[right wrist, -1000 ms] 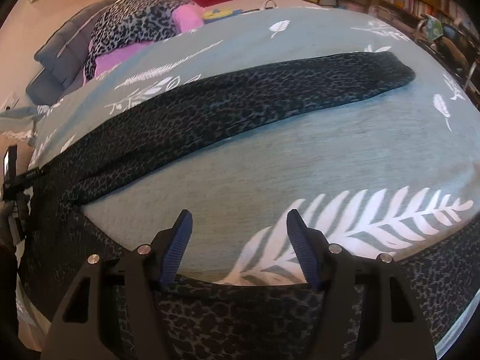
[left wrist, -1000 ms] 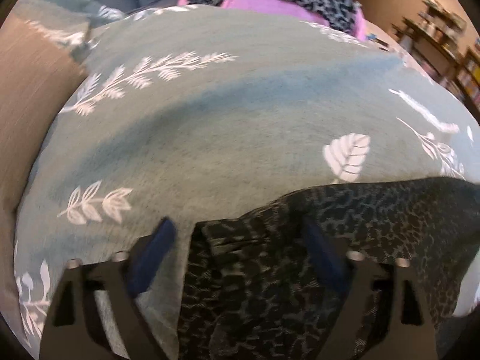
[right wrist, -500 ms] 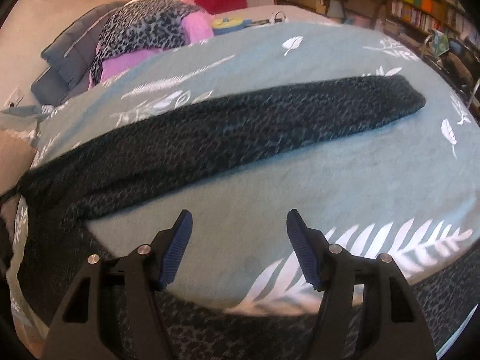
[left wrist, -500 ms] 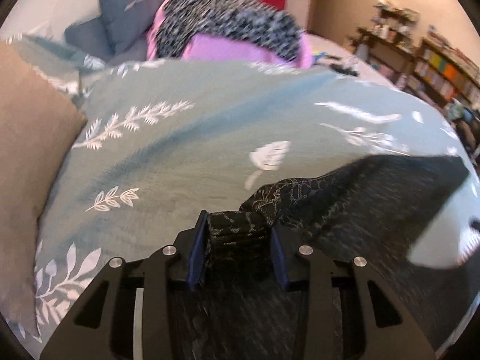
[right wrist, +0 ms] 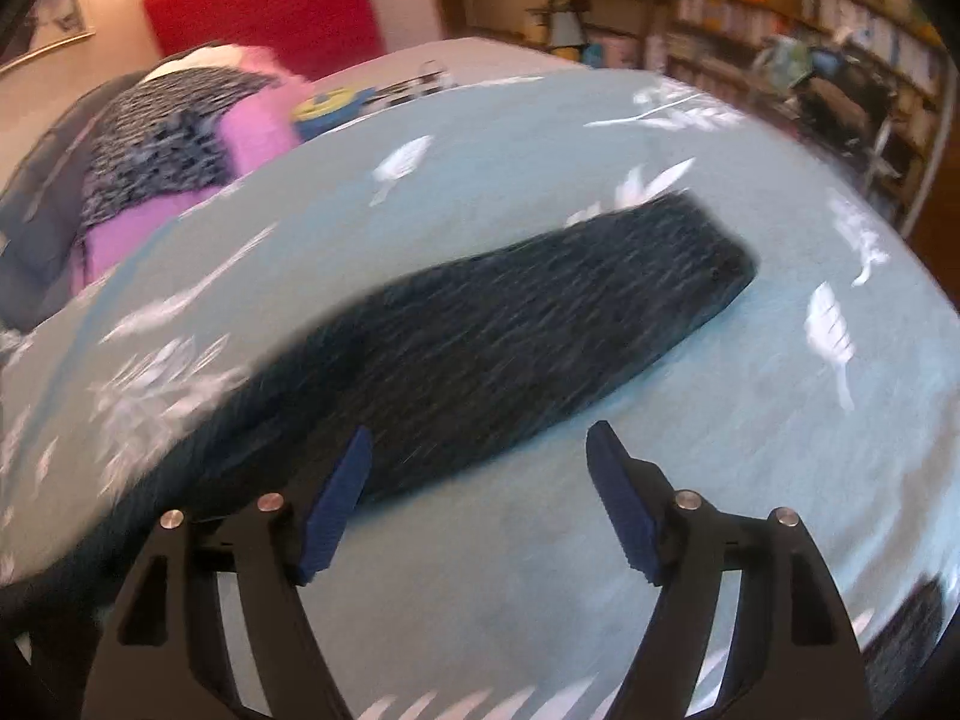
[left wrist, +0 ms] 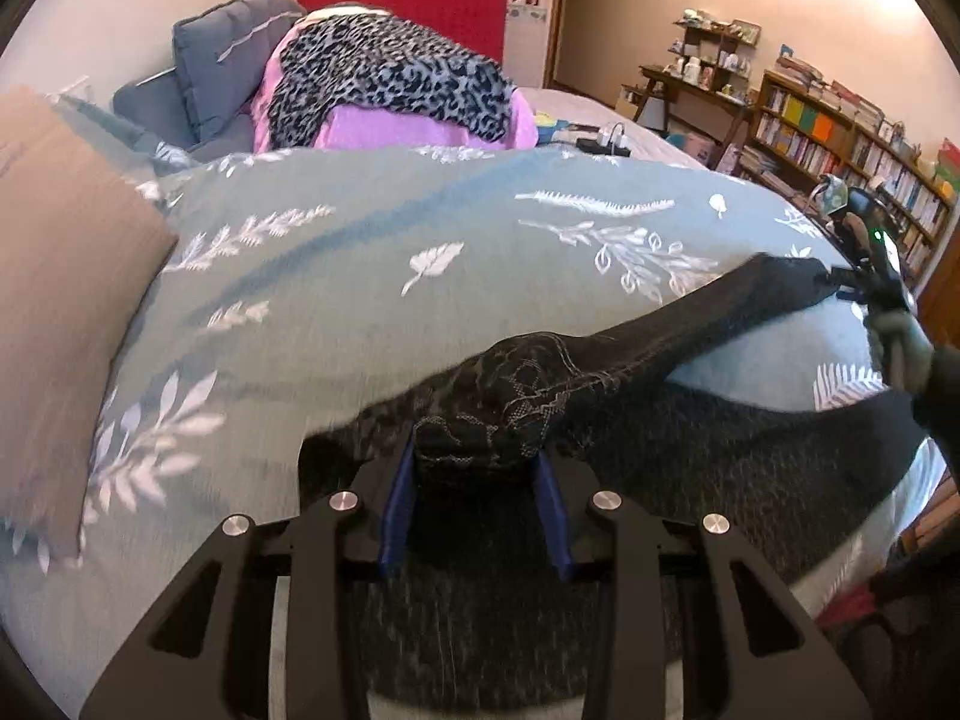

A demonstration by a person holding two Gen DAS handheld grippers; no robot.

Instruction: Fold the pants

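Note:
Dark leopard-print pants (left wrist: 720,456) lie spread on a teal bedspread (left wrist: 360,276) with white leaves. My left gripper (left wrist: 477,456) is shut on a bunched fold of the waistband, which is lifted off the bed. One leg stretches away to the right, where the right gripper (left wrist: 864,282) shows small in a gloved hand (left wrist: 900,342). In the right wrist view that pants leg (right wrist: 540,324) lies flat, blurred by motion. My right gripper (right wrist: 480,438) hovers over the leg's near edge. Its jaws are opening, with no cloth pressed between the pads.
A pile of leopard-print and pink clothes (left wrist: 390,84) sits at the head of the bed beside grey-blue pillows (left wrist: 222,54). A tan pillow (left wrist: 60,276) lies at the left edge. Bookshelves (left wrist: 840,138) and a desk line the right wall.
My left gripper closed on the waistband and carried it up and across the bed. My right gripper travelled along the leg toward its far end and spread its jaws wider.

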